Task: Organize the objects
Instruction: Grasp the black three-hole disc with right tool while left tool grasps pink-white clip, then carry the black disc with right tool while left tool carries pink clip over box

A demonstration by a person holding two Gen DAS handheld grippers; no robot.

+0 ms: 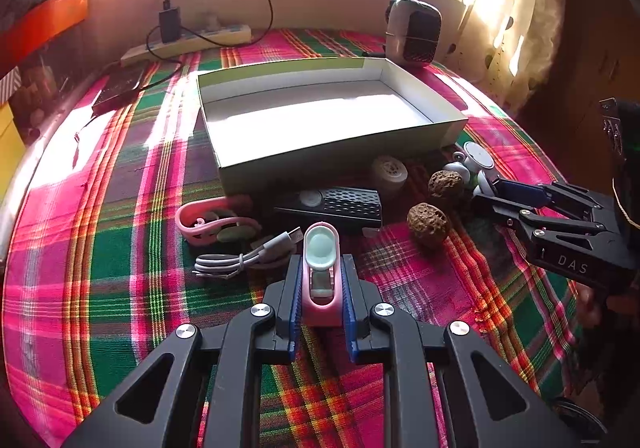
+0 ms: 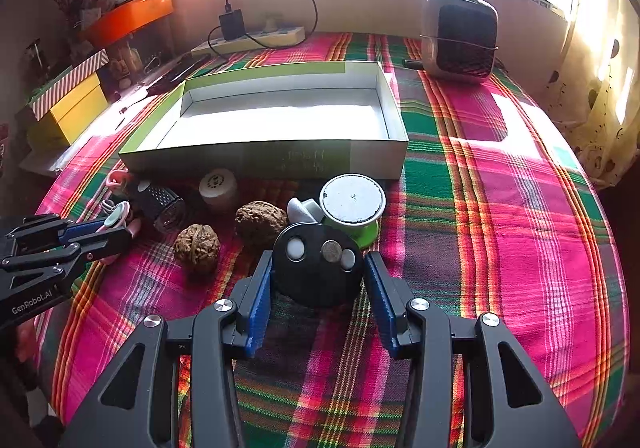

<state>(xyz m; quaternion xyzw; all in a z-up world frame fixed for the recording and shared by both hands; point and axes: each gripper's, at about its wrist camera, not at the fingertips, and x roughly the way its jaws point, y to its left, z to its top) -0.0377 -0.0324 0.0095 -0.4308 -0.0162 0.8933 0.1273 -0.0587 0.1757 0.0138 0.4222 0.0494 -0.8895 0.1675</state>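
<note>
My left gripper (image 1: 321,268) is shut on a small pink holder with a pale green oval top (image 1: 320,248), low over the plaid cloth. In the right wrist view, my right gripper (image 2: 318,260) has its blue pads against both sides of a black round disc (image 2: 316,280) that bears white dots and a coin. An open, empty white box (image 1: 340,152) stands just beyond. Between the box and the grippers lie two walnuts (image 2: 197,248) (image 2: 260,222), a black perforated device (image 1: 340,204), a white cap (image 1: 389,170), a pink band (image 1: 212,222), a grey cable (image 1: 248,258) and a white-topped green spool (image 2: 352,204).
A power strip (image 1: 188,42) with a black charger and cable lies by the far wall. A small heater (image 2: 460,36) stands at the back right. A dark phone (image 1: 118,88) lies at the left, with yellow (image 2: 76,108) and orange boxes (image 2: 128,18) past the edge.
</note>
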